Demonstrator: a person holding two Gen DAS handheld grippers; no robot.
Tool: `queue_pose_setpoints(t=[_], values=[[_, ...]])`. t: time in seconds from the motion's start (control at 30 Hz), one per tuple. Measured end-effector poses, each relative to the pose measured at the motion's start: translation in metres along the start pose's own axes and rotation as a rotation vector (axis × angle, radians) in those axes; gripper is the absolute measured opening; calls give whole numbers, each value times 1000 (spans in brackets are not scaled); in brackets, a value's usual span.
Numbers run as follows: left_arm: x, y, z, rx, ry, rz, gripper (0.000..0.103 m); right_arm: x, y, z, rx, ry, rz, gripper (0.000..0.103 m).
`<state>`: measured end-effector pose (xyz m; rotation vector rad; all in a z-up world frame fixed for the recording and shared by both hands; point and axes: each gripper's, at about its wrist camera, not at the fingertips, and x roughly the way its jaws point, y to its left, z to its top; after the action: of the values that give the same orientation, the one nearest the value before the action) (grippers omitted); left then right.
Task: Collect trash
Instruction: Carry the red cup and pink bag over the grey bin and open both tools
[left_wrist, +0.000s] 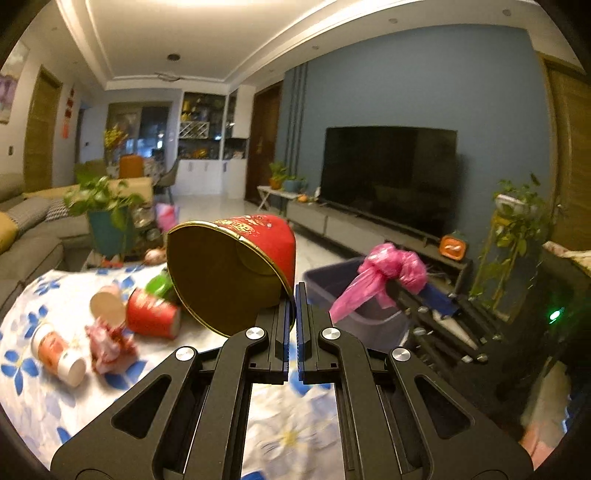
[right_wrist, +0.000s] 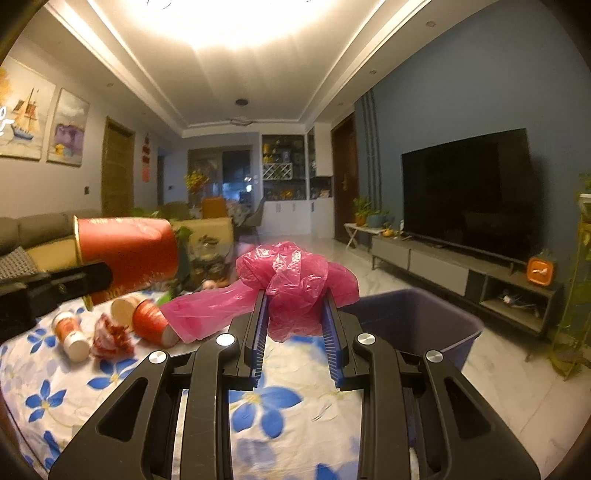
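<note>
My left gripper (left_wrist: 296, 291) is shut on the rim of a big red paper bucket (left_wrist: 236, 273) with a gold inside, held tilted above the floral tablecloth (left_wrist: 44, 398). The right wrist view shows the same bucket (right_wrist: 125, 258) at the left. My right gripper (right_wrist: 297, 299) is shut on a crumpled pink plastic bag (right_wrist: 295, 280), with a tail hanging to the left. A purple bin (right_wrist: 417, 317) stands just beyond the table's right edge. On the cloth lie a small red cup (right_wrist: 151, 321), a paper cup (right_wrist: 120, 308), a white-and-orange cup (right_wrist: 72, 334) and a crumpled wrapper (right_wrist: 110, 338).
A potted plant (left_wrist: 107, 218) stands at the table's far end, with a grey sofa (left_wrist: 26, 236) to the left. A large TV (right_wrist: 469, 192) on a low cabinet (right_wrist: 461, 273) lines the blue wall at right. A plant stand (left_wrist: 513, 243) is near the right edge.
</note>
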<state>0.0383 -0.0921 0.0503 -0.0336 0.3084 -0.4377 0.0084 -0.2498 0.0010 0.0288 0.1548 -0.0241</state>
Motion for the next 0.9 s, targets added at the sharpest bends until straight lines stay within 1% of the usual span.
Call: queue_pose_setpoints(t=[0.1,0.17,0.3,0.37,0.5,0.77,0.9], values=[[2,-15,19,11,-41,-42,2,0,-16,9,16,-28,-35,29],[4,-26,26,20,-61,-61,2,2,-24,14,21,-45,-56,29],[25,-48,41,42,-86,-81,2,8,-43,25,37,-77,-96,29],[41,-53,43,40,-83,-88,2,11,-51,28,42,-89,-115,29],[77,-66,38,49,-73,-85,2,24,-76,30,60,-95,-151,29],[147,-75,14,52,-38,-142,2,47,-111,22,85,-81,-207,29],[171,-76,6,45,-17,-155,2,62,-124,16,98,-67,-226,29]])
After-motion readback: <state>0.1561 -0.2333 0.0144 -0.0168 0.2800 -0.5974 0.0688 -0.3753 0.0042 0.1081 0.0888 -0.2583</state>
